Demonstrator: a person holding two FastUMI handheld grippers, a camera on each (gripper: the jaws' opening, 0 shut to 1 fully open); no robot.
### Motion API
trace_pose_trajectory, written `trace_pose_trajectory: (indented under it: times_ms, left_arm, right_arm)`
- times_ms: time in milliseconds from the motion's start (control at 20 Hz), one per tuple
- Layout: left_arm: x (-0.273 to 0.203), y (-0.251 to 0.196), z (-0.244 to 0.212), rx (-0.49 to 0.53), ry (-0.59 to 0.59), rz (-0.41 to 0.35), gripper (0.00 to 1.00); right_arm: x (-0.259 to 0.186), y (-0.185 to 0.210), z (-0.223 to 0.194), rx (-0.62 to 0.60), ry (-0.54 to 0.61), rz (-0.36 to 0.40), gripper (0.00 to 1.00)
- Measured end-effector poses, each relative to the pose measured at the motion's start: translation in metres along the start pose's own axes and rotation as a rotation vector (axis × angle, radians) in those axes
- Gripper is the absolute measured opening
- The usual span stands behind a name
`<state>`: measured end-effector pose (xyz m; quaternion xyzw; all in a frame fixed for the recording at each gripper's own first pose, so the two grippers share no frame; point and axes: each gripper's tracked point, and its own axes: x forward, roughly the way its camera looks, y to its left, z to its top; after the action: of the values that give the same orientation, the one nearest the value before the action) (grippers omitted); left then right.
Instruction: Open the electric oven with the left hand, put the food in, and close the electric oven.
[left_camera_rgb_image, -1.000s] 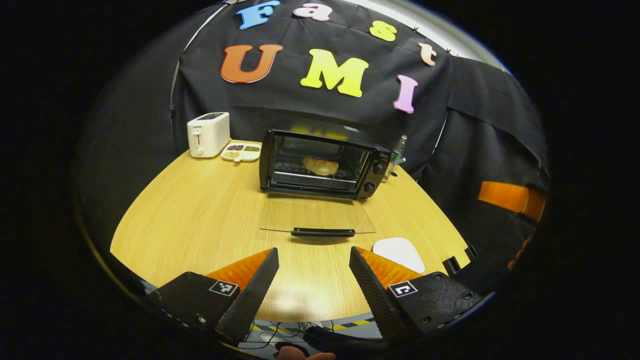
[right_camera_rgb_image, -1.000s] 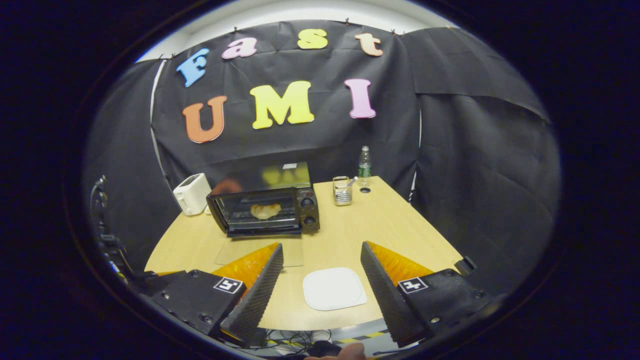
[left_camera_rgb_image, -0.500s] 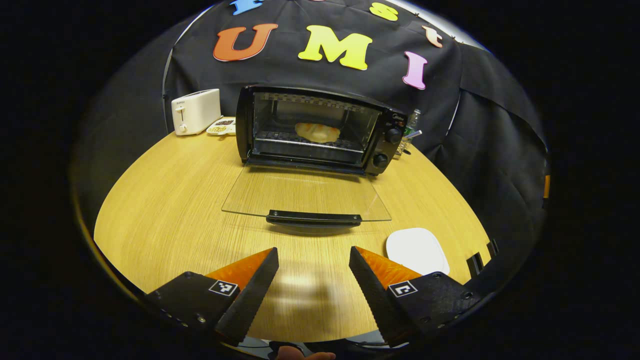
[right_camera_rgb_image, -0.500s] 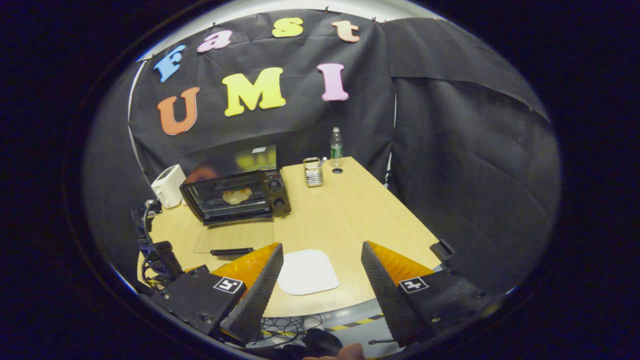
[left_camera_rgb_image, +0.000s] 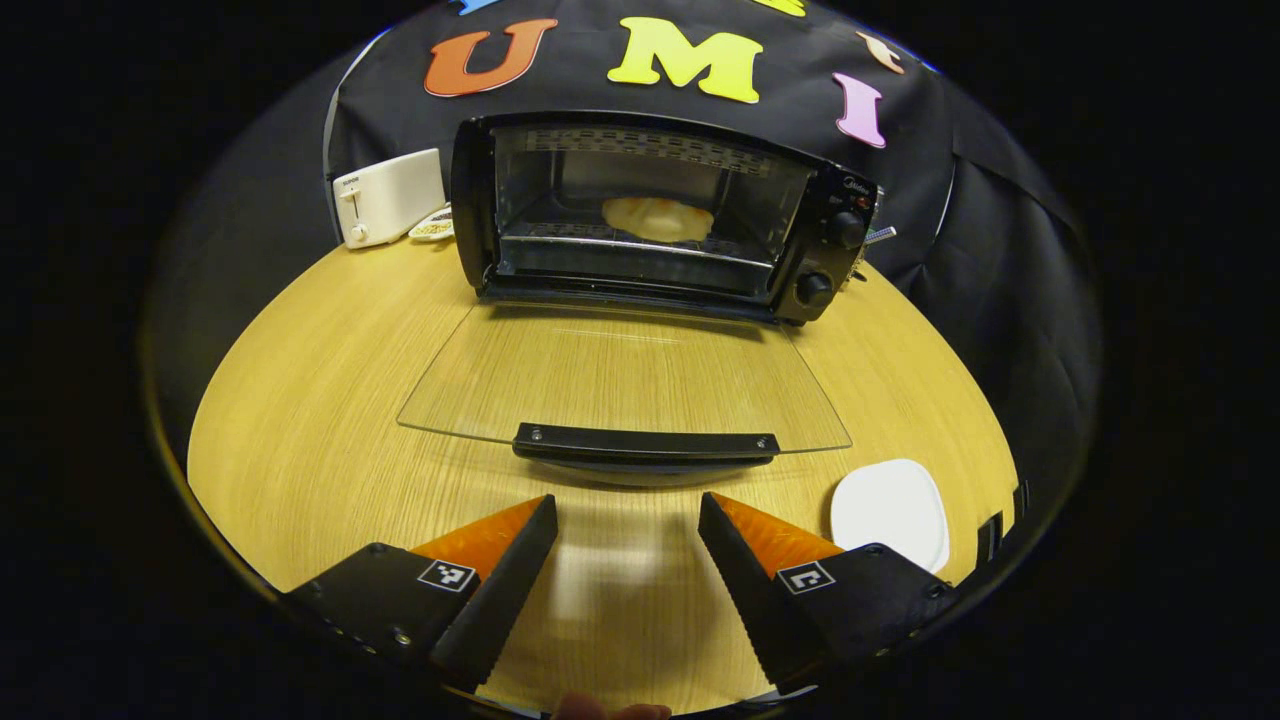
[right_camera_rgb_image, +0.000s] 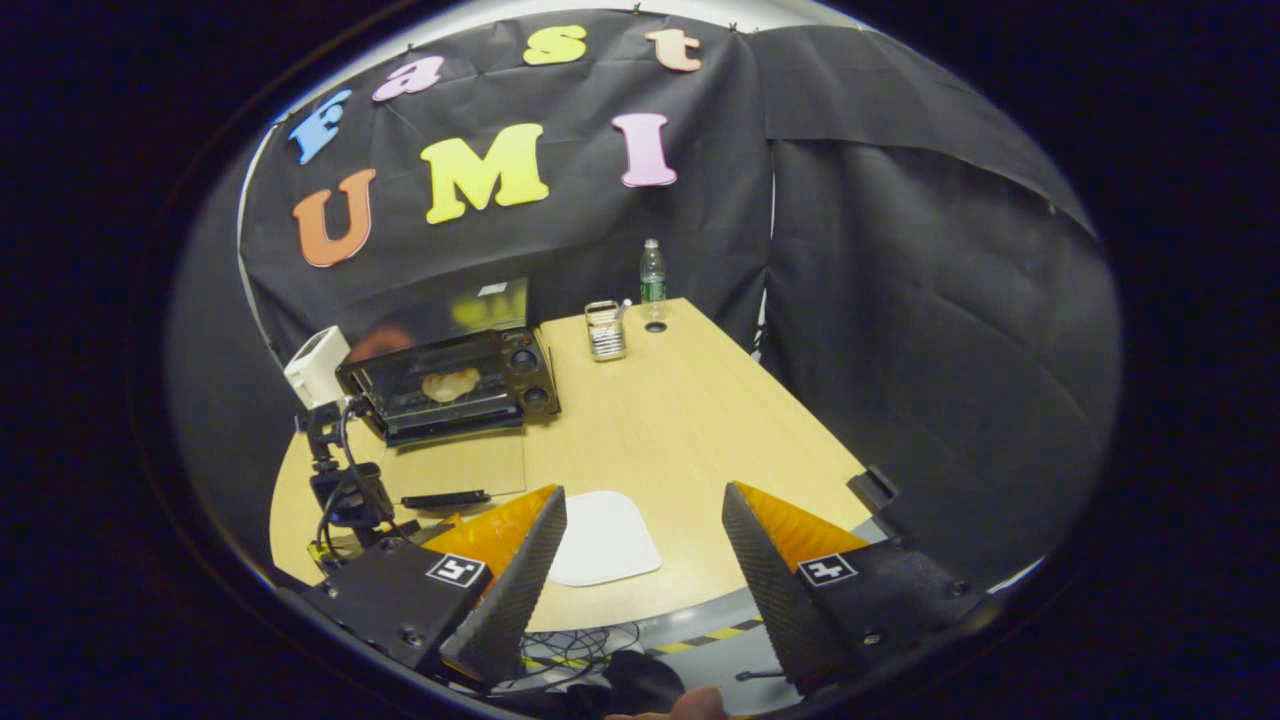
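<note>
The black electric oven (left_camera_rgb_image: 820, 215) stands open at the back of the wooden table (left_camera_rgb_image: 300, 400). Its glass door (left_camera_rgb_image: 620, 375) lies flat toward me, black handle (left_camera_rgb_image: 645, 442) at the front edge. A pale piece of food (left_camera_rgb_image: 657, 217) rests on the rack inside. My left gripper (left_camera_rgb_image: 627, 520) is open, just short of the handle, nothing between its fingers. In the right gripper view the oven (right_camera_rgb_image: 520, 372) sits far left with the food (right_camera_rgb_image: 450, 383) inside. My right gripper (right_camera_rgb_image: 643, 510) is open and empty near the table's front edge, above a white plate (right_camera_rgb_image: 600, 537). The left gripper's body (right_camera_rgb_image: 345, 495) shows beside the door.
A white toaster (left_camera_rgb_image: 388, 196) and a small snack tray (left_camera_rgb_image: 432, 227) stand left of the oven. The white plate (left_camera_rgb_image: 890, 510) lies at the front right. A metal holder (right_camera_rgb_image: 603, 330) and a water bottle (right_camera_rgb_image: 652, 282) stand at the back right.
My left gripper has moved forward toward the oven, so the door handle now lies just ahead of its fingertips. The right gripper has drawn back and turned right. Both stay open.
</note>
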<state>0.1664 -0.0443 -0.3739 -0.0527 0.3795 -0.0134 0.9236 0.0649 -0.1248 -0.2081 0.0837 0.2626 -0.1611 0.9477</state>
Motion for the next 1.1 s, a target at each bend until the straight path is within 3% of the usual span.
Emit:
trace_pose_trajectory:
  times_ms: [300, 650, 850, 1100]
  left_arm:
    - [0.015, 0.001, 0.003, 0.055, 0.019, 0.013, 0.94]
    - [-0.004, -0.005, 0.026, 0.061, -0.032, -0.025, 0.93]
    - [-0.024, -0.005, 0.062, 0.048, -0.099, -0.041, 0.94]
    - [-0.045, -0.011, 0.138, 0.052, -0.269, -0.07, 0.93]
  right_arm:
    - [-0.001, 0.01, 0.005, -0.005, -0.003, 0.016, 0.97]
    - [-0.008, 0.012, 0.006, 0.027, -0.019, 0.014, 0.97]
    - [-0.015, 0.025, 0.007, 0.054, -0.028, 0.046, 0.97]
    - [-0.031, 0.038, 0.025, 0.031, -0.104, 0.074, 0.99]
